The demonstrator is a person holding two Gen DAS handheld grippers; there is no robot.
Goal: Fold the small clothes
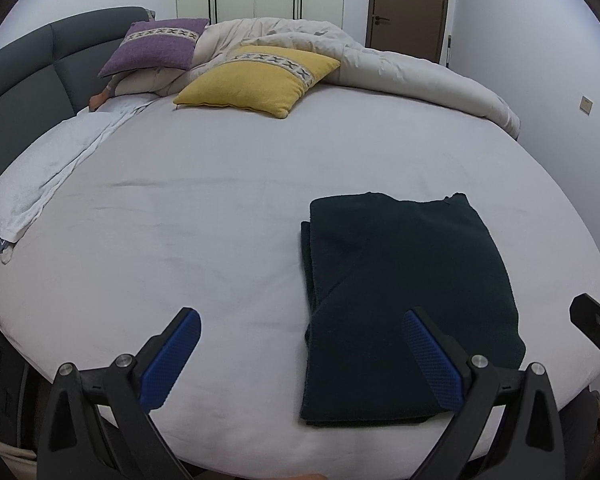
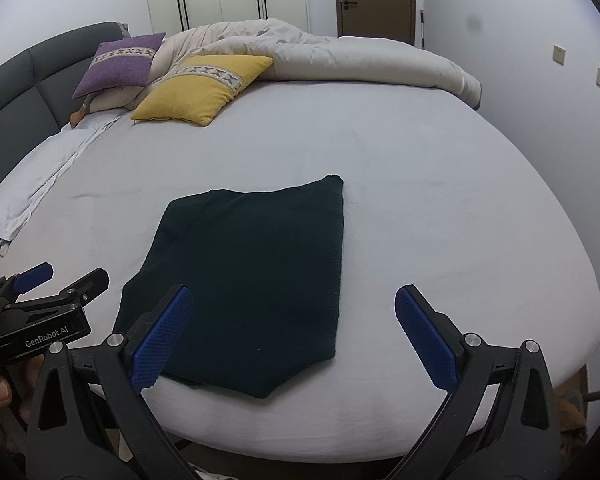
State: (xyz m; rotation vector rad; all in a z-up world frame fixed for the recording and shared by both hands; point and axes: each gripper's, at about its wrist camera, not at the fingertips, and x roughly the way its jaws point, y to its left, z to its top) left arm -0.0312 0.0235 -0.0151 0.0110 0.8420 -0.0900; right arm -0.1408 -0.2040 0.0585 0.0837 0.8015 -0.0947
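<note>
Dark green garment (image 1: 408,304) lies folded on the bed (image 1: 220,220), near its front edge; layered edges show along its left side, the fabric too dark to make out further detail. Left gripper (image 1: 304,352) is spread wide, holding nothing; its right finger overlaps the garment's lower part in view, contact not determinable. Right gripper (image 2: 294,334) is likewise wide apart and empty, poised above the garment's near edge. Bare sheet extends left and right of the garment. Yellow cushion (image 1: 256,78), purple cushion (image 1: 156,46) and bunched duvet (image 1: 400,68) sit well apart at the far side.
</note>
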